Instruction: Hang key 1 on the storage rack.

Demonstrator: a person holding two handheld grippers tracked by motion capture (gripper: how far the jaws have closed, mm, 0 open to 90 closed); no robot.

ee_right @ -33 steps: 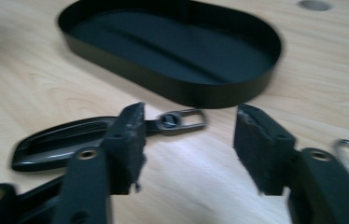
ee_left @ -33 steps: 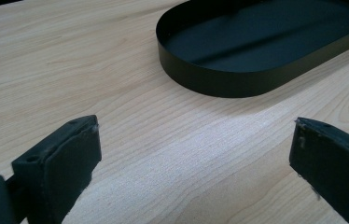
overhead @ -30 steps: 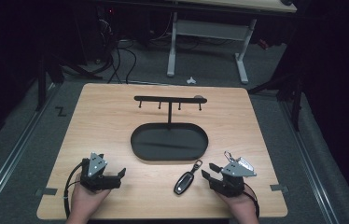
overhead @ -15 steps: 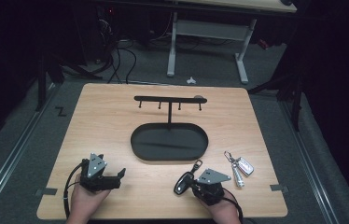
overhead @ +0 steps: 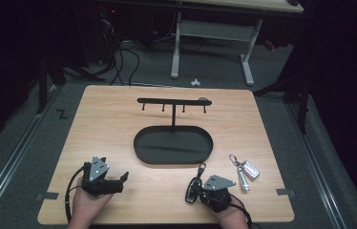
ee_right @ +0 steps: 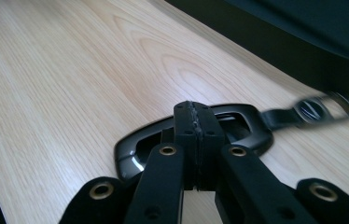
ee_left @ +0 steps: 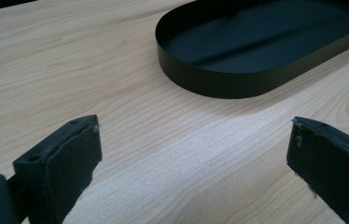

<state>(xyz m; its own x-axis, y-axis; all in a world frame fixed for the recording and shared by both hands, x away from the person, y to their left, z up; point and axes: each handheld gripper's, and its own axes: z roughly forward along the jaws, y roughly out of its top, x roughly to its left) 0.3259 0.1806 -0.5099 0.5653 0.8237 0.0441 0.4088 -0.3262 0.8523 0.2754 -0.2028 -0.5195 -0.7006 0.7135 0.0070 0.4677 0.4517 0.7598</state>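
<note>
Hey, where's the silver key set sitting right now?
In the high view, the silver key set lies on the table's near-right area, just right of the right hand-held gripper and off the black oval tray's right end.

The table (overhead: 119, 124) is pale wood with a fine grain. The oval tray (overhead: 173, 145), the hook rack (overhead: 173, 101) and the key fob (ee_right: 191, 135) are black. At lower right, a silver keyring carries a red-and-silver tag (overhead: 250, 169).

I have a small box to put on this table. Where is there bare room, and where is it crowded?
Bare wood lies left of the black oval tray, and along the far edge behind the hook rack. The near right is crowded: black key fob at the right hand-held gripper, silver key set beside it.
</note>
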